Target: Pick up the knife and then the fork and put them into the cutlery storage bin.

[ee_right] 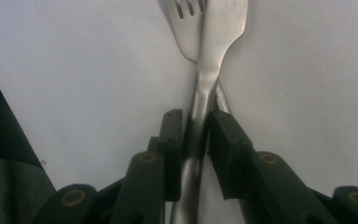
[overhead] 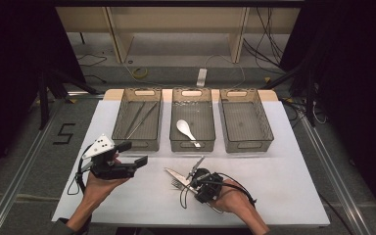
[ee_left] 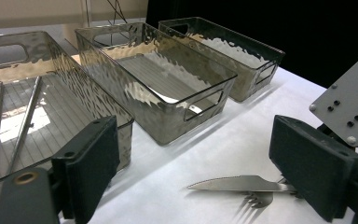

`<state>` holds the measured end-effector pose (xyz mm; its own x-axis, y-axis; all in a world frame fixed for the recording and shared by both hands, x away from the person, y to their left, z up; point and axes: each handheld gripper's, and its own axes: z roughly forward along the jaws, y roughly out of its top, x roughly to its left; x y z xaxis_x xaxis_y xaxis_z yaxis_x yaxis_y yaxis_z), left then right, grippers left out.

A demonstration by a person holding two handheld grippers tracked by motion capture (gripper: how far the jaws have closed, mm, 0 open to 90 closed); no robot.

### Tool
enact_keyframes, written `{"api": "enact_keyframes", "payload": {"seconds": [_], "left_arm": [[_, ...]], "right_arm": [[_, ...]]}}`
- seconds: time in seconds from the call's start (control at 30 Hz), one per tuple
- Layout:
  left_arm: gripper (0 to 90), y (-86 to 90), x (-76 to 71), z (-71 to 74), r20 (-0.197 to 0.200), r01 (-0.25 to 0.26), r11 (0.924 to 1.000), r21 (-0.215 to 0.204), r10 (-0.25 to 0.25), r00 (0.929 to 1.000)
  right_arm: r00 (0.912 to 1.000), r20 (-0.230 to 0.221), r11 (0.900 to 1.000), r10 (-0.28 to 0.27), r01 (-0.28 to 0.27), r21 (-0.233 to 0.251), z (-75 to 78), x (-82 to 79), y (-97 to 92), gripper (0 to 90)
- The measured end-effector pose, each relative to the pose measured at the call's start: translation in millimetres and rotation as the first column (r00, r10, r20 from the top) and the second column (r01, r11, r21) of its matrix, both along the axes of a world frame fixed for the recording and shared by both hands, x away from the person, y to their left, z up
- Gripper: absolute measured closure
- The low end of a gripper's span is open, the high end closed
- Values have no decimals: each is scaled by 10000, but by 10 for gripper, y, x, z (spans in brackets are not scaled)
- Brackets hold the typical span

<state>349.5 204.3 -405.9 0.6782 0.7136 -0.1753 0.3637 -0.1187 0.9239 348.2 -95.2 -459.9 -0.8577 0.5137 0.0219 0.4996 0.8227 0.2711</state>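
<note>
My right hand-held gripper (ee_right: 191, 135) is low over the white worktop (overhead: 284, 196), its two jaws straddling the knife (ee_right: 205, 84) handle. The pads look closed onto the steel from both sides, though I can't tell for sure whether they're pressing hard yet or just touching. The knife lies straight ahead of those jaws, blade pointing away, and the fork (ee_right: 184, 23) sits right under and beside it, tines just showing past the blade. That overlap is why I'm taking the knife by its narrow neck: I judge a grip there lifts the top piece and leaves the fork behind, but the fork handle runs very close to the right pad, so it could come along.

My left hand-held gripper (overhead: 127, 161) hangs off to the side, jaws wide apart with nothing between them, turned towards the cutlery as if waiting its turn. From its view the knife and fork lie just beyond its right jaw.

Ahead of both grippers, three clear bins stand in a row. The left bin (overhead: 138, 120) holds a pair of chopsticks (overhead: 139, 119), the middle bin (overhead: 192, 122) a white spoon (overhead: 186, 131), and the right bin (overhead: 246, 120) has nothing in it. One kind per bin, so I'd guess the knife is bound for that one.
</note>
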Motion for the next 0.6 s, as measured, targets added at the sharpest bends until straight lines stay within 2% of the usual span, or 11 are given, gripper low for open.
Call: {"api": "enact_keyframes", "payload": {"seconds": [0.17,0.4,0.6], "left_arm": [[156,1,0,-1,-6,-7,10000,-2,7,10000],[156,2,1,0,-11,-9,10000,-20,9,10000],[156,12,2,4,0,-9,10000,-56,9,10000]], "right_arm": [[9999,143,9999,59,-58,-111,-2,-9,15,767],[9998,135,9999,-120,121,-96,-1,-6,20,801],[9998,212,10000,-37,38,-45,-1,-7,15,808]]}}
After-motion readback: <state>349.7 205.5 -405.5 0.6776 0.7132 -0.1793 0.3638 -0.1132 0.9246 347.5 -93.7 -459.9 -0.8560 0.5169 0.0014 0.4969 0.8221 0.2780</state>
